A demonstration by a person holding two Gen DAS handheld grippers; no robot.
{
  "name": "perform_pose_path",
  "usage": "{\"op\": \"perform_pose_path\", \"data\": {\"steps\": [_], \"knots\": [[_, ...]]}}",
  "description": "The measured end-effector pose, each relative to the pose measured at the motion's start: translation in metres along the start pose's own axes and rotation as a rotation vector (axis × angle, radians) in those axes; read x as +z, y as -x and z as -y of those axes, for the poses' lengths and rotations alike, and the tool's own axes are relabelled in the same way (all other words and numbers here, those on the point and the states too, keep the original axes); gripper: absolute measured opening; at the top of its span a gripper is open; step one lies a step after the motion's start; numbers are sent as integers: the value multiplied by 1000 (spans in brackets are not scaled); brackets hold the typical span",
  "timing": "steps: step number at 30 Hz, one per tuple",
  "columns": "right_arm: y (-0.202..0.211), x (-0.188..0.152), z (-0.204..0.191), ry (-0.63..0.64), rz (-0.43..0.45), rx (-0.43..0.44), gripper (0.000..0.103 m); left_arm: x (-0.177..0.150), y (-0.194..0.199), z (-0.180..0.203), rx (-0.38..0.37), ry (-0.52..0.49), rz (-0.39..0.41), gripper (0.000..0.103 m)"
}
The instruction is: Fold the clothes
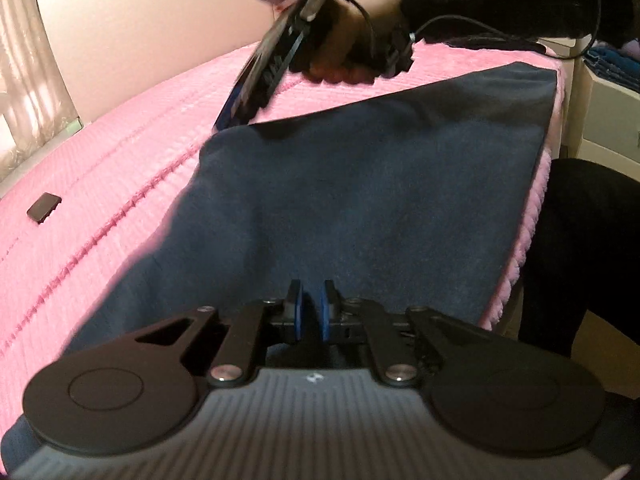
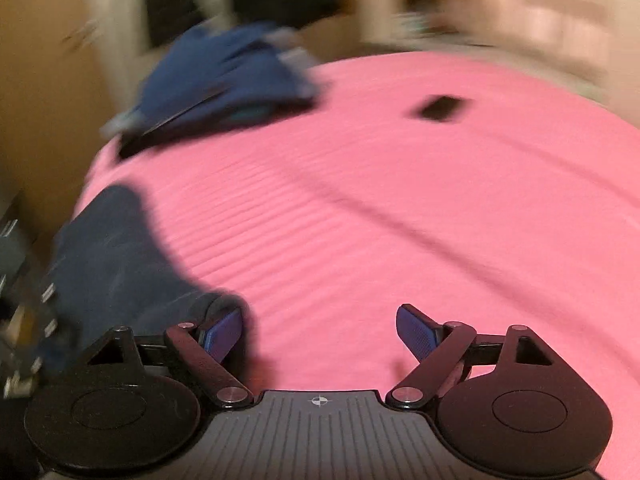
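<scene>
**Navy garment spread on pink bed cover; left fingers closed, right fingers apart**

A navy garment (image 1: 360,200) was seen lying flat on the pink ribbed bed cover (image 1: 100,208), reaching its near edge. The left gripper (image 1: 312,310) was held low over the cloth, its fingers (image 1: 298,312) closed together; whether fabric was pinched could not be told. The right gripper (image 2: 320,332) was recorded with fingers spread wide and nothing between them, beside the garment's far corner. A blue clothes pile (image 2: 228,76) and a small black object (image 2: 438,107) lay further off.
</scene>
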State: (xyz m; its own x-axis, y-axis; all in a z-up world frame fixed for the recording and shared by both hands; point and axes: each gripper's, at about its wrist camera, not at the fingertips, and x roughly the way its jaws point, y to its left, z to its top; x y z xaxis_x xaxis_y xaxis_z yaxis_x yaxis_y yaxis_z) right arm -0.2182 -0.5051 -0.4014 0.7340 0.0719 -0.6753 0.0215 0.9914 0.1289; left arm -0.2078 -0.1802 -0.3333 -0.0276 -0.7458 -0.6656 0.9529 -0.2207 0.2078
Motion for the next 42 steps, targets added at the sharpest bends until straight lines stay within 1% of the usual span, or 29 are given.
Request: {"op": "perform_pose_path", "data": {"steps": [1, 2, 4, 5, 7, 9, 10, 11, 12, 13, 14, 16, 17, 19, 20, 22, 24, 25, 26, 28, 29, 30, 31, 34, 36, 39, 41, 42], "knots": [[6, -3, 9, -40, 12, -42, 84, 1, 0, 0, 2, 1, 2, 7], [12, -6, 14, -63, 14, -67, 84, 2, 1, 0, 6, 7, 7, 9], [24, -13, 16, -93, 29, -90, 84, 6, 5, -4, 14, 41, 37, 10], [33, -17, 14, -111, 47, -87, 84, 9, 7, -7, 23, 60, 49, 10], [50, -25, 6, -151, 97, -59, 84, 16, 6, -15, 64, 100, 62, 10], [65, -37, -9, -211, 146, -13, 84, 23, -2, -27, 102, 148, 55, 11], [72, -44, -19, -242, 167, 18, 84, 26, -8, -35, 111, 177, 48, 11], [79, -55, -28, -277, 187, 69, 84, 30, -15, -42, 120, 207, 41, 11], [84, -66, -35, -310, 196, 120, 84, 32, -21, -50, 123, 228, 22, 12], [87, -77, -41, -337, 191, 151, 84, 31, -27, -58, 128, 240, -3, 14], [90, -90, -46, -356, 174, 161, 84, 30, -31, -66, 137, 249, -26, 14], [94, -116, -49, -388, 132, 141, 84, 19, -39, -83, 158, 261, -90, 12], [100, -130, -46, -423, 128, 115, 84, 13, -38, -90, 166, 269, -110, 10], [115, -156, -40, -506, 161, 81, 84, 4, -27, -103, 174, 308, -122, 8], [126, -163, -38, -543, 187, 70, 84, 3, -17, -107, 187, 335, -117, 8], [144, -169, -40, -601, 225, 45, 84, -1, 4, -111, 241, 362, -105, 10], [157, -175, -48, -607, 246, 35, 84, -12, 17, -115, 288, 378, -124, 15], [161, -178, -52, -602, 247, 20, 84, -17, 23, -117, 312, 385, -133, 15], [163, -182, -56, -596, 238, -8, 84, -23, 29, -119, 336, 393, -142, 15], [167, -196, -58, -598, 202, -105, 84, -39, 29, -128, 369, 418, -192, 14], [171, -205, -57, -617, 208, -142, 84, -46, 27, -131, 378, 419, -213, 12], [178, -214, -55, -642, 221, -176, 84, -49, 25, -133, 385, 410, -227, 8], [190, -225, -50, -674, 240, -219, 84, -53, 23, -135, 391, 401, -240, 7], [226, -258, -41, -769, 276, -397, 84, -52, 21, -134, 403, 392, -255, 7], [251, -283, -36, -840, 295, -522, 84, -46, 22, -126, 421, 364, -255, 8], [288, -313, -41, -956, 332, -717, 84, -33, 29, -108, 421, 313, -222, 11], [311, -330, -50, -1028, 394, -791, 84, -20, 33, -90, 402, 273, -194, 13], [323, -339, -56, -1052, 433, -809, 84, -14, 34, -79, 391, 254, -178, 14]]}}
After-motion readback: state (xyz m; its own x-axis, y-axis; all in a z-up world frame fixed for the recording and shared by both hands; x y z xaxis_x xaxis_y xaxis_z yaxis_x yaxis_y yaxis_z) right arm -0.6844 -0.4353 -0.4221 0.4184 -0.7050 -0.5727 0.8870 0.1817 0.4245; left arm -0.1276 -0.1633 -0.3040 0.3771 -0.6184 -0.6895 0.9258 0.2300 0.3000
